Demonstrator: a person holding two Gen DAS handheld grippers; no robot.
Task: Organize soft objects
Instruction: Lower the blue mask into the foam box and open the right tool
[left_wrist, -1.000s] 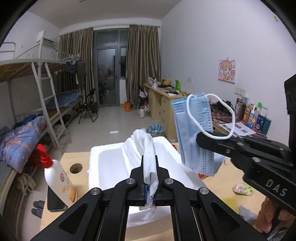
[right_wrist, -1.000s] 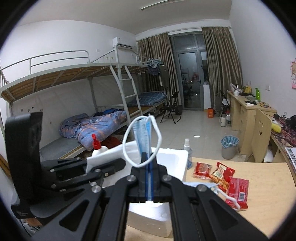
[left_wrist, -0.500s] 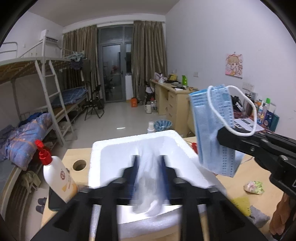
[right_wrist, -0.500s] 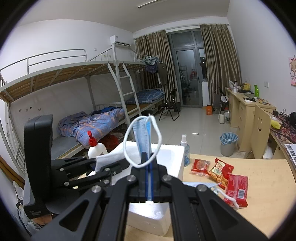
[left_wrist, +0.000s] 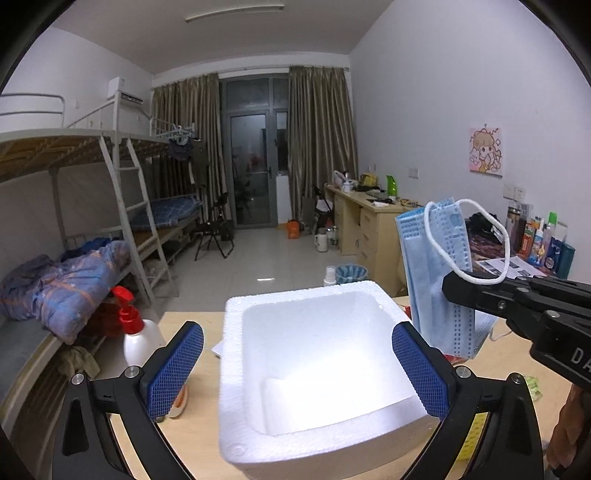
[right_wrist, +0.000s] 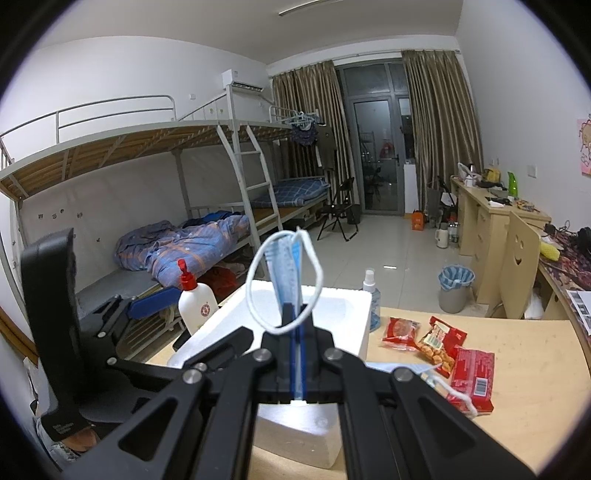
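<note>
Left wrist | left gripper opening, straddling foam box rim | perhaps untouched

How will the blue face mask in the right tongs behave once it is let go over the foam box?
Probably floppy: the face mask hangs limp from the right tongs. Likely very light, so it may flutter rather than drop straight. Its ear loop could snag.

Dormitory room with white walls and a pale tiled floor. A metal bunk bed with ladder lines one wall; wooden desks line the other. Brown curtains flank a glass balcony door.
</note>
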